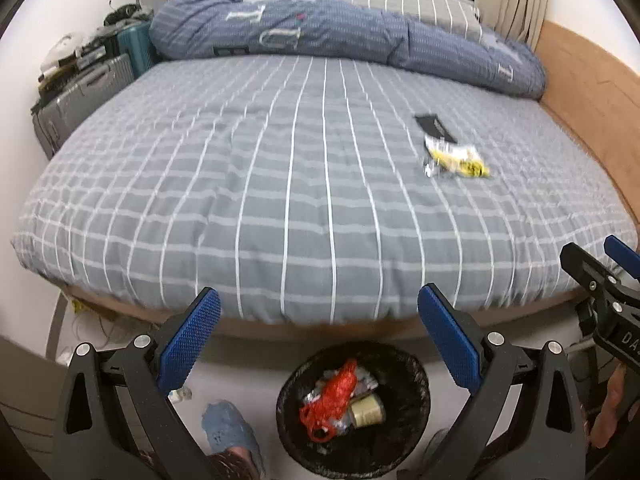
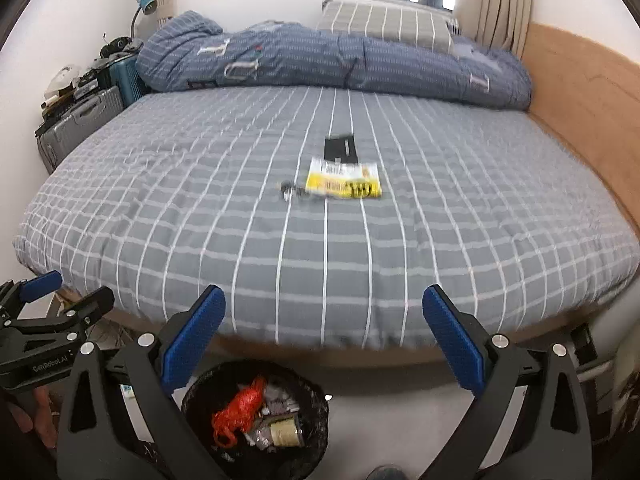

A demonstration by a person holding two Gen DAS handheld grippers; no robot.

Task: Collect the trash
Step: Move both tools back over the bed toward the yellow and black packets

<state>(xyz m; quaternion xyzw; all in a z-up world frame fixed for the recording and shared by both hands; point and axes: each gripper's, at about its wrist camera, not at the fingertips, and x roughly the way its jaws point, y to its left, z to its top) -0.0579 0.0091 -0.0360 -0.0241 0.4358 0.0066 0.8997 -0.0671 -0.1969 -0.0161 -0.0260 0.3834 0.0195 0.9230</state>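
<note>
A yellow and white wrapper (image 1: 456, 158) (image 2: 344, 179) lies on the grey checked bed, with a black flat packet (image 1: 436, 128) (image 2: 341, 148) just behind it and a small crumpled clear scrap (image 2: 289, 192) at its left. A black-lined trash bin (image 1: 354, 406) (image 2: 256, 414) stands on the floor at the foot of the bed, holding a red net bag, foil scraps and a tape roll. My left gripper (image 1: 318, 334) is open and empty above the bin. My right gripper (image 2: 324, 332) is open and empty over the bed's foot edge.
A folded blue duvet (image 1: 340, 36) and a checked pillow (image 2: 384, 24) lie at the head of the bed (image 2: 200, 200). Suitcases with clutter (image 1: 80, 92) stand at the left wall. A wooden panel (image 2: 580, 96) runs along the right. My foot in a blue slipper (image 1: 228, 428) is beside the bin.
</note>
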